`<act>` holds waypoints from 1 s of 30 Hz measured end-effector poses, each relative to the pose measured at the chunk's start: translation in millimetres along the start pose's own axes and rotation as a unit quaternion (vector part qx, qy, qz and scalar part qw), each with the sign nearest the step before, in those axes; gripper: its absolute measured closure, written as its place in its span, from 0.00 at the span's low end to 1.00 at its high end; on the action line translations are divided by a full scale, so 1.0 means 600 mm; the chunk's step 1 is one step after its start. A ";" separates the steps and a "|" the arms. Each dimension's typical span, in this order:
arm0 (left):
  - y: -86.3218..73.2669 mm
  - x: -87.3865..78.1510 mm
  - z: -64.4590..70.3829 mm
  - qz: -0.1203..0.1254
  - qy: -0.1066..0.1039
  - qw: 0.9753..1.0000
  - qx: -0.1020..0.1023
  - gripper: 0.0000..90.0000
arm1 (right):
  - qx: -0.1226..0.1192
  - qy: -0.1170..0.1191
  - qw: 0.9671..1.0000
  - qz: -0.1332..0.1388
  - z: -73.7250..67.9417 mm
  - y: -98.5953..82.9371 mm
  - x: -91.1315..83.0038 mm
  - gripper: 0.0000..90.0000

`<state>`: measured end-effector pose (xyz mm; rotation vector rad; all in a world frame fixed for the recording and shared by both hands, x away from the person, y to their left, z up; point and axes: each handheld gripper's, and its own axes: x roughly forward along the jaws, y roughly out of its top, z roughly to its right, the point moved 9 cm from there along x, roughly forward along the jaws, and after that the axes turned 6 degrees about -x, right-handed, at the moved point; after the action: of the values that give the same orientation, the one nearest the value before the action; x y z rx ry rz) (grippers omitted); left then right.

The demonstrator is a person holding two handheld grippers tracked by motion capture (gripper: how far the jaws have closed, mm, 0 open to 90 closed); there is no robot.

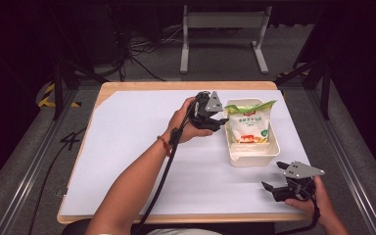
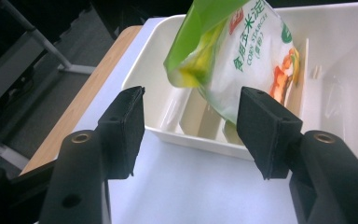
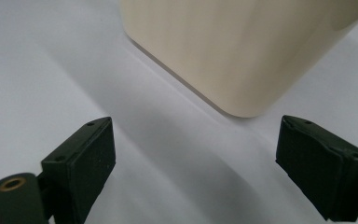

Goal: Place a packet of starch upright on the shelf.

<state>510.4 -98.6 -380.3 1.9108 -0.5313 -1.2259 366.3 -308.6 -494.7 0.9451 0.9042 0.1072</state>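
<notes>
The table (image 1: 127,147) carries a white bin (image 1: 252,156) with a bag (image 1: 248,125) lying inside it. The left tongs (image 1: 220,121) hover just beside the bin's left wall, jaws wide apart, empty. The right tongs (image 1: 272,183) gape near the bin's front corner, gripping nothing.

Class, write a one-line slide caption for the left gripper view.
Open left claw faces a corn starch bag standing in a white bin.

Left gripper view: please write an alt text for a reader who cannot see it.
A green and white corn starch bag leans in a white tray on a white-covered table. The left tool, jaws open, is just before the tray and holds nothing.
</notes>
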 end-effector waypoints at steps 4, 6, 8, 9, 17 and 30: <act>-0.017 -0.006 0.002 -0.012 0.005 1.000 0.002 0.44 | 0.001 -0.001 1.000 0.002 0.001 0.000 -0.002 0.13; -0.025 -0.010 0.003 -0.018 0.004 1.000 0.001 0.42 | 0.002 -0.003 1.000 0.003 0.002 0.001 -0.002 0.13; -0.033 -0.016 0.005 -0.021 0.007 1.000 -0.002 0.40 | 0.003 -0.003 1.000 0.002 0.002 0.000 -0.001 0.13; -0.037 -0.019 0.006 -0.024 0.008 1.000 -0.001 0.40 | 0.001 -0.002 1.000 0.002 0.001 0.000 -0.001 0.13; -0.071 -0.035 0.003 -0.049 0.020 0.999 0.003 0.36 | 0.002 -0.004 1.000 0.003 0.002 0.001 -0.001 0.13; -0.119 -0.061 -0.001 -0.070 0.022 0.997 0.000 0.30 | 0.003 -0.005 1.000 0.004 0.004 0.001 -0.002 0.13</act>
<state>490.3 -30.0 -416.4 1.9994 -0.3788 -1.2680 367.3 -310.2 -493.2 0.9542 0.8907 0.1070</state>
